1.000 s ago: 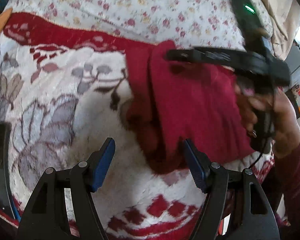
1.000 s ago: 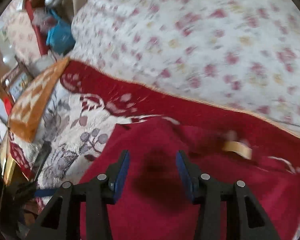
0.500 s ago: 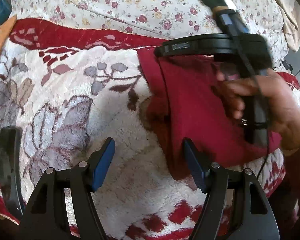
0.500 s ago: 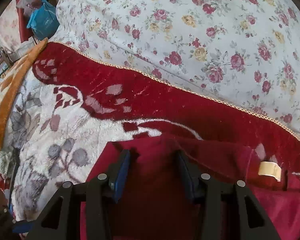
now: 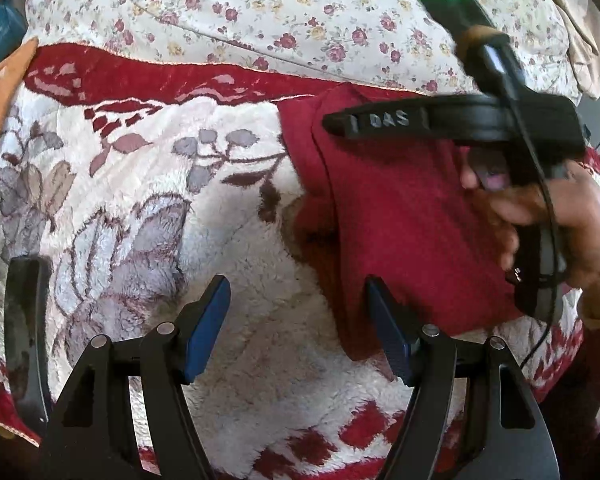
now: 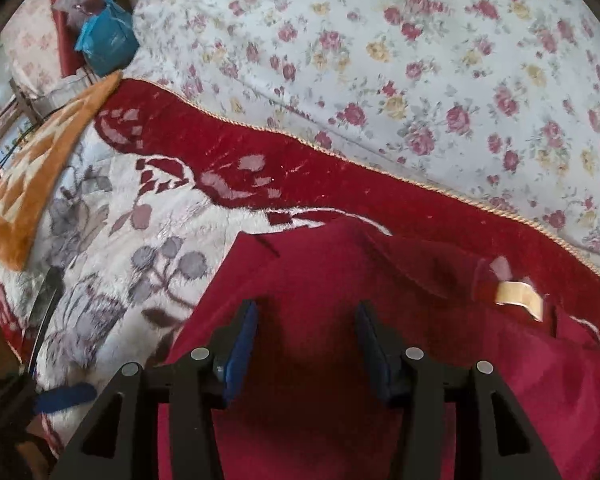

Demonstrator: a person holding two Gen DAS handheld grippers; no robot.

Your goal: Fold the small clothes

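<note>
the red garment (image 5: 404, 216) lies folded on the fleecy floral blanket (image 5: 228, 264), right of centre. the left gripper (image 5: 298, 320) hangs spread wide at its near left corner, holding nothing. the right gripper (image 6: 306, 344) hovers over the cloth, fingers apart and empty.

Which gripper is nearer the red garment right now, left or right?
Right. The right gripper is directly over the red garment, open fingers straddling its cloth. The left gripper is open over the fleecy blanket, only its right finger by the garment's edge.
</note>
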